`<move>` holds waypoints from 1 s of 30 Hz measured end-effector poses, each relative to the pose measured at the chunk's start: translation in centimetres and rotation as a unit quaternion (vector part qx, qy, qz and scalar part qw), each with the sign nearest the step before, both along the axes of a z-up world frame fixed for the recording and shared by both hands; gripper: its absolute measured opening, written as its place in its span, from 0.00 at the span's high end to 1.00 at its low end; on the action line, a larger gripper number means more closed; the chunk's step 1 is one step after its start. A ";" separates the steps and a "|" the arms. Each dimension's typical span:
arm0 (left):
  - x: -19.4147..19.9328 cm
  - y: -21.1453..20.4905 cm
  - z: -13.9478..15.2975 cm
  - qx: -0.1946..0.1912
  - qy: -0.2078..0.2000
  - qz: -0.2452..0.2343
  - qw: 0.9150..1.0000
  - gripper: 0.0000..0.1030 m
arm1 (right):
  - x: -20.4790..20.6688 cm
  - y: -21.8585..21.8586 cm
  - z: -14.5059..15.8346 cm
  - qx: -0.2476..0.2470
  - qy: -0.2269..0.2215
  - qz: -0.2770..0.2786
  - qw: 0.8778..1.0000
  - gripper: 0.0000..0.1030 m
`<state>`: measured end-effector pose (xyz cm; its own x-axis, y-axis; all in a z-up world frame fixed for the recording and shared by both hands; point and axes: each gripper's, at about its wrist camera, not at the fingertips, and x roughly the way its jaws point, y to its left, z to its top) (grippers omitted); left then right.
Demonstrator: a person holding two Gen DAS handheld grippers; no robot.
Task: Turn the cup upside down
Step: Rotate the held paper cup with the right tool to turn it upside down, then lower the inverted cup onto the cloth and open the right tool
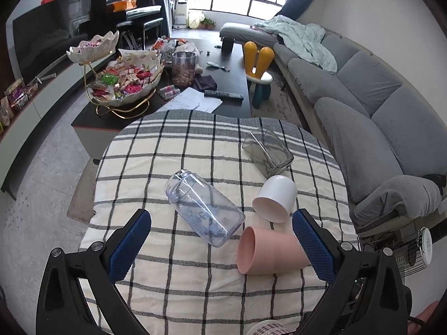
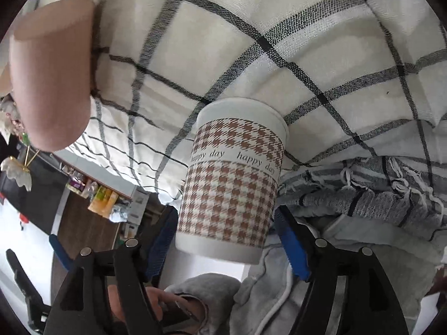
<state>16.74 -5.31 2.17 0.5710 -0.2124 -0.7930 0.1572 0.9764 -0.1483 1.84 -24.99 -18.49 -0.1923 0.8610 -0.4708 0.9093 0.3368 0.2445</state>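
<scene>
Right gripper (image 2: 227,237): closed on the houndstooth cup (image 2: 232,184), blue pads (image 2: 293,247) pressed against either side of its lower body.
Houndstooth cup: paper-style, brown-and-white check, band reading "happy day"; held in the right wrist view with one white rim toward the checked tablecloth (image 2: 321,42) and the other toward the camera. Contact between far rim and cloth: cannot tell. In the left wrist view, only a sliver of its patterned top visible at the bottom edge (image 1: 269,329).
Left gripper (image 1: 222,243): fingers spread wide, nothing between the pads; blue pad (image 1: 130,247) over bare cloth, the other pad just beside the pink cup (image 1: 269,251).
Pink cup: lying on its side on the tablecloth (image 1: 173,279), mouth facing left; also seen at upper left of the right wrist view (image 2: 53,72).
White cup (image 1: 275,198): on its side, just beyond the pink cup, mouth toward the camera.
Clear plastic jar (image 1: 204,206): on its side, near the middle of the table, close to the pink cup's mouth.
Grey transparent container (image 1: 268,152): tipped over, beyond the white cup.
Surroundings: grey sofa (image 1: 363,89) to the right, dark coffee table (image 1: 229,81) with a tiered snack bowl (image 1: 125,83) beyond.
</scene>
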 end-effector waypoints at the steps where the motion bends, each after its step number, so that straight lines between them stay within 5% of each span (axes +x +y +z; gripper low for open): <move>1: -0.4 0.2 0.4 -0.002 -0.005 0.001 1.000 0.00 | -0.1 0.1 0.5 -0.005 -0.007 0.004 1.000 0.28; 8: -4.0 1.0 3.1 -0.004 -0.044 -0.004 0.999 0.00 | -0.6 -1.0 4.6 -0.092 -0.099 0.040 0.990 0.28; 18: -9.8 3.3 3.7 0.011 -0.064 0.006 0.998 0.00 | -0.4 0.1 10.1 -0.181 -0.263 0.066 0.945 0.22; 23: -12.2 4.6 3.6 0.023 -0.076 0.024 0.997 0.00 | -0.1 0.7 14.1 -0.281 -0.364 0.115 0.880 0.22; 30: -14.9 5.8 3.2 0.018 -0.095 0.034 0.995 0.00 | -0.7 3.1 20.0 -0.418 -0.500 0.155 0.743 0.22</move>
